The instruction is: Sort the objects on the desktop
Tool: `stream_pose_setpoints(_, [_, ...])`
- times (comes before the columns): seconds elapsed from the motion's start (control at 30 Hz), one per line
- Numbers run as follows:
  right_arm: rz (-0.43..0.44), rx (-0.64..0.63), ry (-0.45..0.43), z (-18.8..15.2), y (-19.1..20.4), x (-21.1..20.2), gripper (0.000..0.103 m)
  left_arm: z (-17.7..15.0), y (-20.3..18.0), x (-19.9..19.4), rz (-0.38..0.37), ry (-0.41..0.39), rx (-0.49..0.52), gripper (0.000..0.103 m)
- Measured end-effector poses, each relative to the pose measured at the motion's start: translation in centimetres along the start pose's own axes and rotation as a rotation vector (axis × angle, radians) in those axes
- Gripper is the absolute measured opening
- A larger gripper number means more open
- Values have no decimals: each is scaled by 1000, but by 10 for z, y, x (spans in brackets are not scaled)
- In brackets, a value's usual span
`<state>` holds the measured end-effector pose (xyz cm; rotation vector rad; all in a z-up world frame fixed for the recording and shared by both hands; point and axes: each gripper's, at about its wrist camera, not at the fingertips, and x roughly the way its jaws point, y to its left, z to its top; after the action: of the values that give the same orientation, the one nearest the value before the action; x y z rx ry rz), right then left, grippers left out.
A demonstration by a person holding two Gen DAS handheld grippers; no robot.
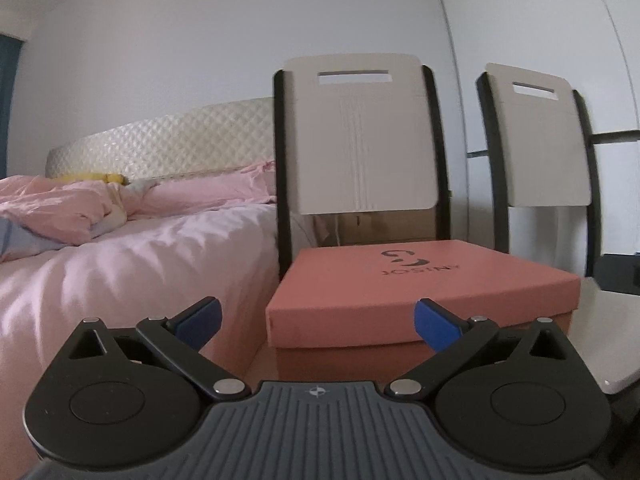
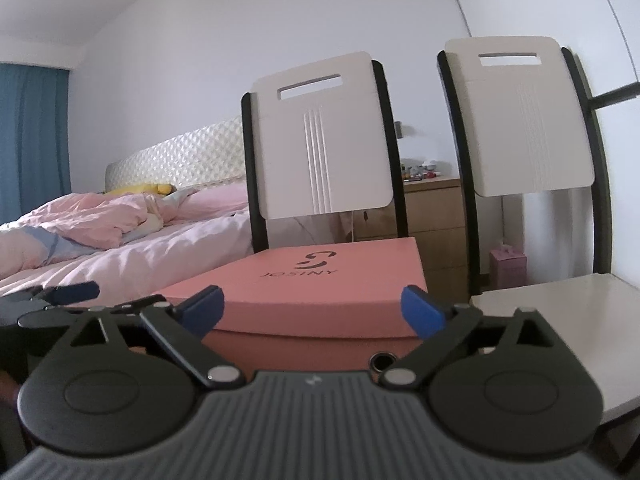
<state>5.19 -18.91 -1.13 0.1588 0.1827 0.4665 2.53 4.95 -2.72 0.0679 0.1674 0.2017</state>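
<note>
Filling centre frame on a chair seat, the pink JOSINY shoebox (image 1: 420,296) looks light, stiff, smooth; grip its lid edges. Left gripper (image 1: 318,322) and right gripper (image 2: 314,310) gape wide, empty.

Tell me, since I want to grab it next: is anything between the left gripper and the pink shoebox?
Nothing visible. The left gripper is open and the pink shoebox sits directly ahead on the chair, its lid closed, with no object in the gap.
</note>
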Motion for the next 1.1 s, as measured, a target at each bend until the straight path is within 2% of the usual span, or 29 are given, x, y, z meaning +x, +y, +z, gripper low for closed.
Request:
stream_pose_setpoints(0.17, [8, 5, 9, -4, 3, 8, 99, -3, 0, 0, 24, -11, 0, 103])
stream_pose_setpoints(0.23, [4, -2, 14, -5, 5, 10, 103, -6, -3, 1, 28, -10, 11, 103])
stream_pose_setpoints(0.57, [-42, -28, 19, -8, 6, 8, 103, -9, 0, 1, 35, -20, -25, 103])
stream_pose_setpoints(1.1, [-69, -35, 12, -8, 2, -5, 103, -11, -4, -3, 22, -14, -16, 103])
